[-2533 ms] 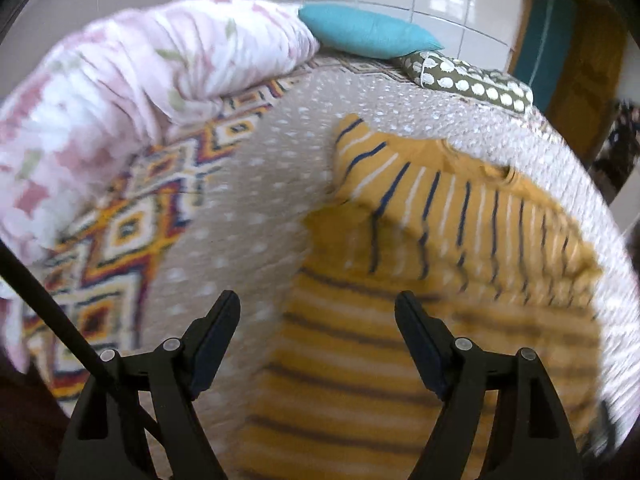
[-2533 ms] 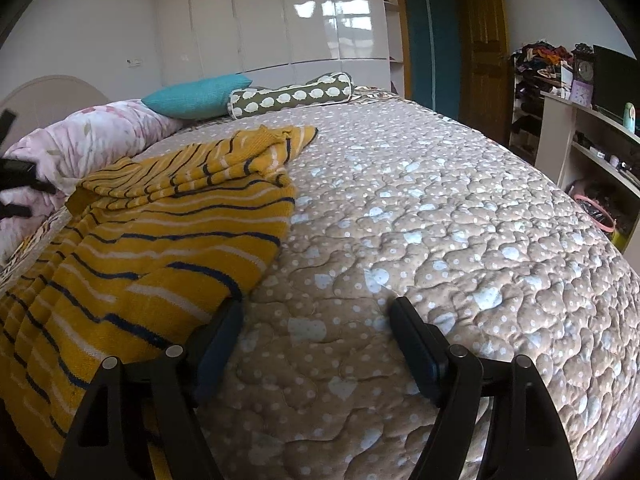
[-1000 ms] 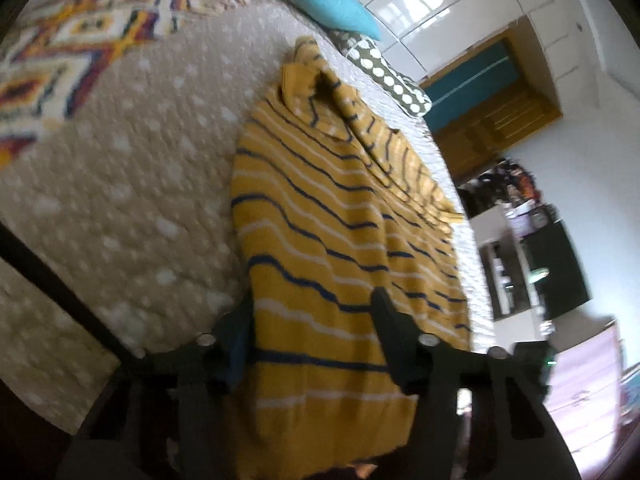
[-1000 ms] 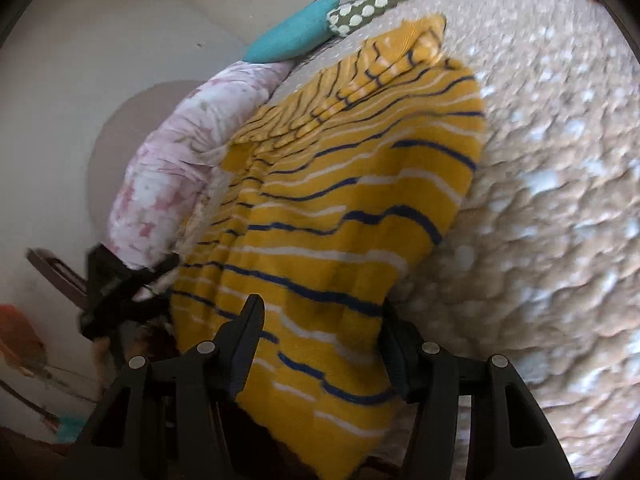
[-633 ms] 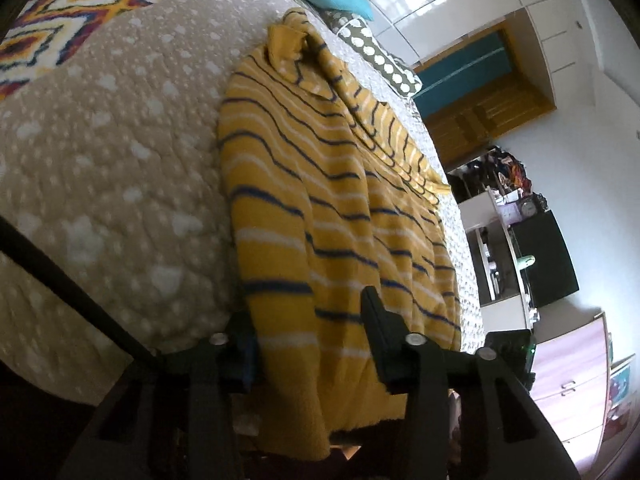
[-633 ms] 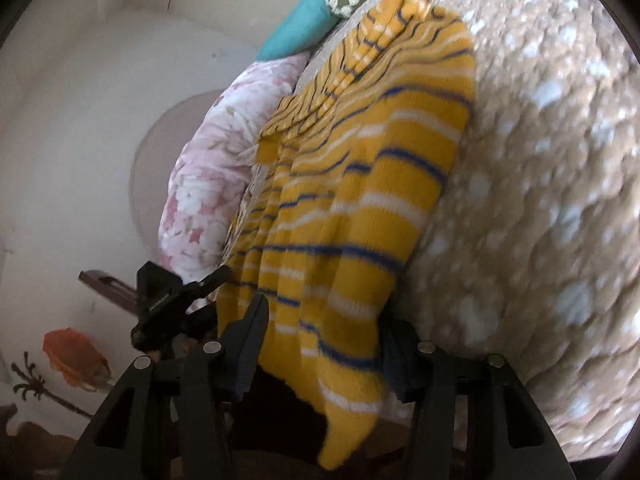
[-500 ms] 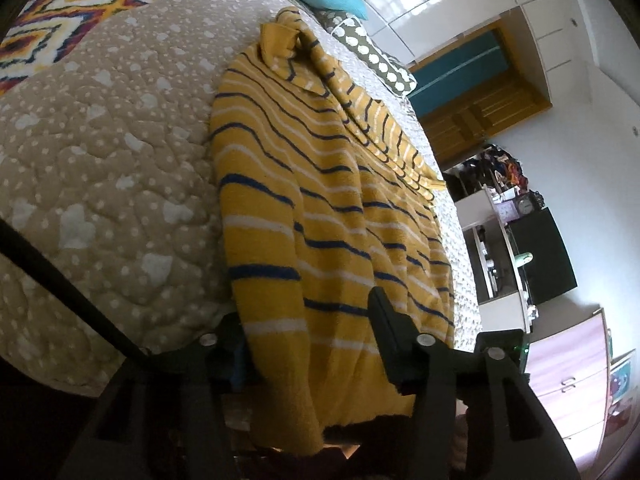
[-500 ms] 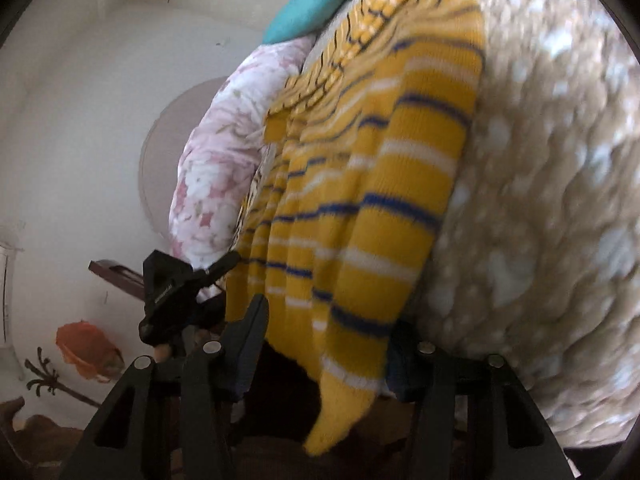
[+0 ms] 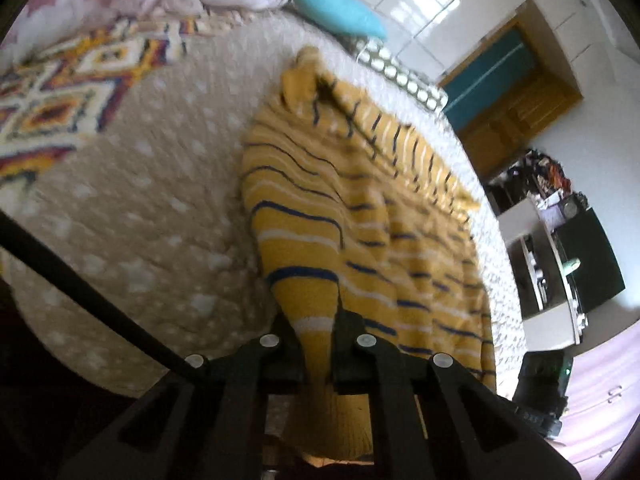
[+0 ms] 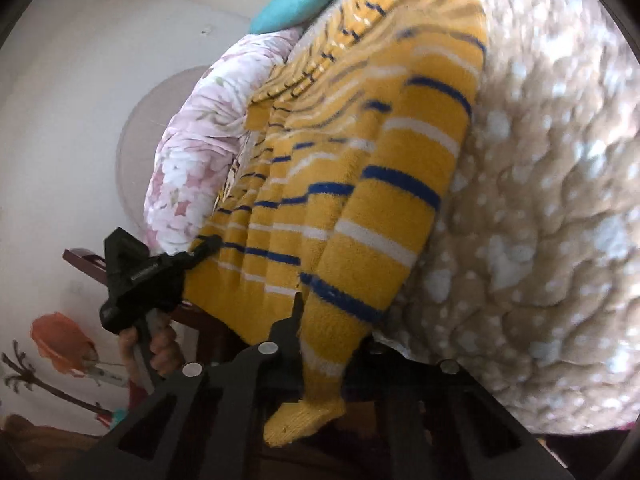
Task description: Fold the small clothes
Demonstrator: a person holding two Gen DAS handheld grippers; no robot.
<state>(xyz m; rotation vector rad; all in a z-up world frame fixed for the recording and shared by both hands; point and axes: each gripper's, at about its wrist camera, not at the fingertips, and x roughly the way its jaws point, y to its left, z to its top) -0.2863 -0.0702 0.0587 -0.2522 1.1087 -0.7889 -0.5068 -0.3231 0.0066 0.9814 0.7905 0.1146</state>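
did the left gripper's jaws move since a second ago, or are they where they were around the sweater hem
Yes. The left gripper has shut on the yellow striped sweater, pinching its hem that hangs over the bed's near edge; earlier its jaws stood apart.

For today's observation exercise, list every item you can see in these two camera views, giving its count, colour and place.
sweater: one, yellow with blue and white stripes, spread on the bed, hem over the edge
quilt: one, beige with white dots, covering the bed
patterned blanket: one, multicoloured, far side
floral duvet: one, pink-white, bunched at the head
pillow: one, teal, at the head
bolster: one, green with white spots, beside the pillow
left gripper: black, jaws shut on hem
right gripper: black, jaws shut on hem
hand: one, holding the left gripper
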